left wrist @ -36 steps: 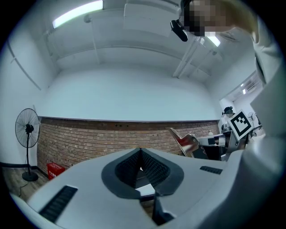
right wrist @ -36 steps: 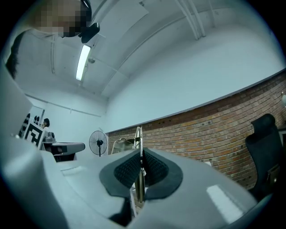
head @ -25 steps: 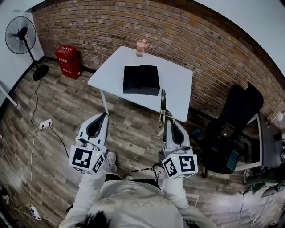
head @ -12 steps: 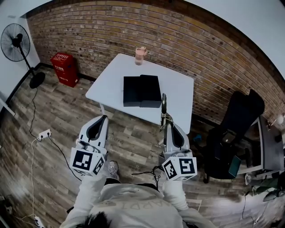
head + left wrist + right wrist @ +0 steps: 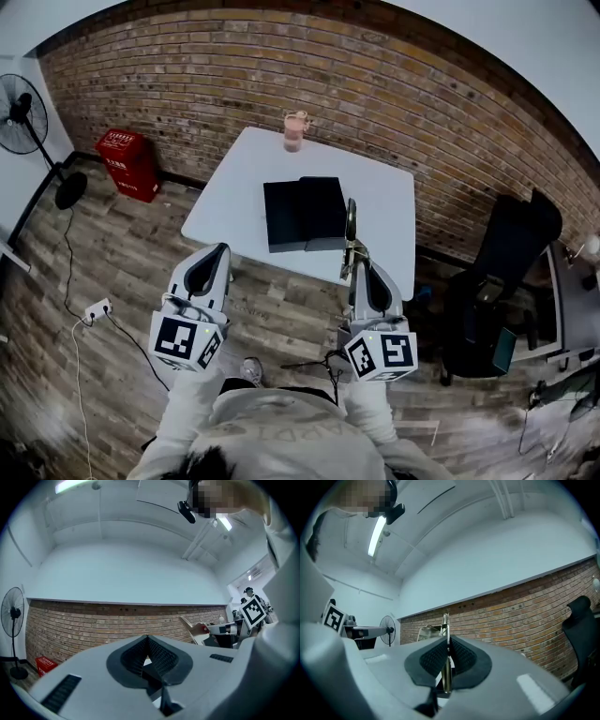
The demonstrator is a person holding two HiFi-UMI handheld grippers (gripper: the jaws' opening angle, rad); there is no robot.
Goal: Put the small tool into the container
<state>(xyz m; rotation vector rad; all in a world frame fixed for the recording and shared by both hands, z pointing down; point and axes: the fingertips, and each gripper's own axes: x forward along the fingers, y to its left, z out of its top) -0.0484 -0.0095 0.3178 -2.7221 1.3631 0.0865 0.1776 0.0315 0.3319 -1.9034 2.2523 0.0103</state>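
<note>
Right gripper: jaws clamped on a small metal tool. It is a thin flat strip, edge-on between the pads, jutting well past the fingertips. A bent, clip-like part shows near its tip in the right gripper view; the kind of tool cannot be resolved.

Left gripper: jaws closed pad to pad, nothing between them.

Both grippers are over the wood floor, short of the near edge of the white table. In the head view the tool's tip overlaps the near right part of the tabletop, just right of the black container. Its height above the table cannot be judged.

The container lies mid-table and reads as two dark halves side by side; open or lidded, cannot tell. A pink cup stands at the far edge, well apart from it. Bare tabletop shows left and right of the container.

Surroundings:
- Brick wall close behind the table.
- Black office chair near the table's right side.
- Red bin well off to the left.
- Standing fan also well left, partly cut by the frame edge.
- Power strip with cable on the floor at left.
</note>
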